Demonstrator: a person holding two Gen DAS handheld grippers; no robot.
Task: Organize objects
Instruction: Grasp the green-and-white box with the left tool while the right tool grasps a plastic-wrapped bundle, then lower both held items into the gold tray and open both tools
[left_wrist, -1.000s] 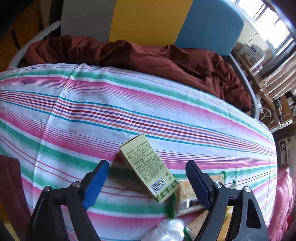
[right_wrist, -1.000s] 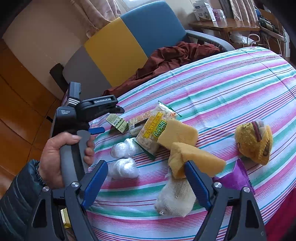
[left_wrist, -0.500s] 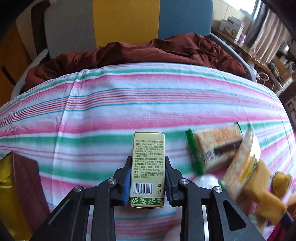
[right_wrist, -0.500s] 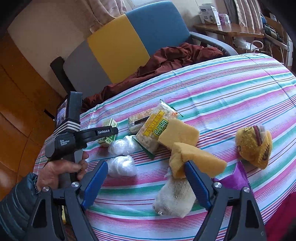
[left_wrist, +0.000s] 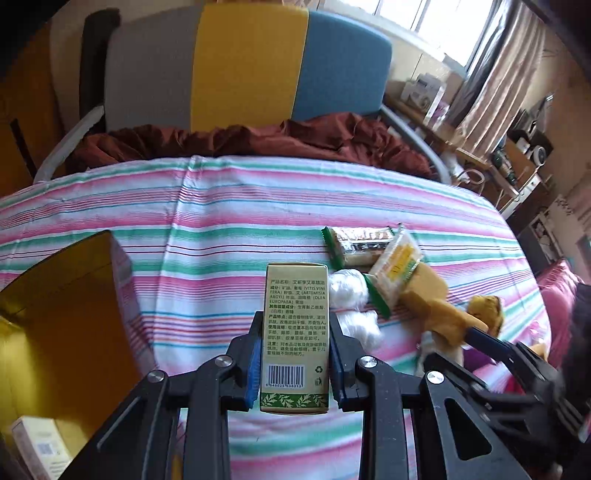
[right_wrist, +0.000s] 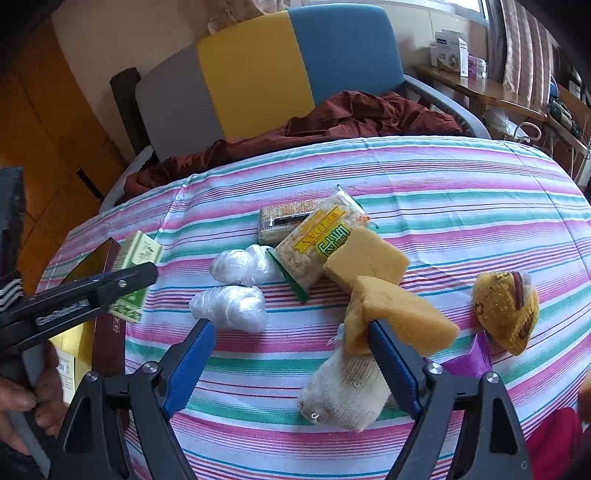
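My left gripper is shut on a slim green-and-yellow carton, its barcode end toward the camera, held above the striped cloth. In the right wrist view the carton hangs at the far left, over the edge of an open box with dark red walls and a yellow inside. That open box lies just left of the carton. My right gripper stands open over the cloth, nothing between its fingers. A yellow sponge touches its right finger from behind.
In the middle of the striped table lie a snack pack, a cracker pack, two white plastic bundles, a second sponge, a knitted pouch, a plush toy and a purple packet. A chair with maroon cloth stands behind.
My left gripper shut on the carton, lifted it off the cloth and carried it left to the open box. The right gripper shifted slightly and stayed open.
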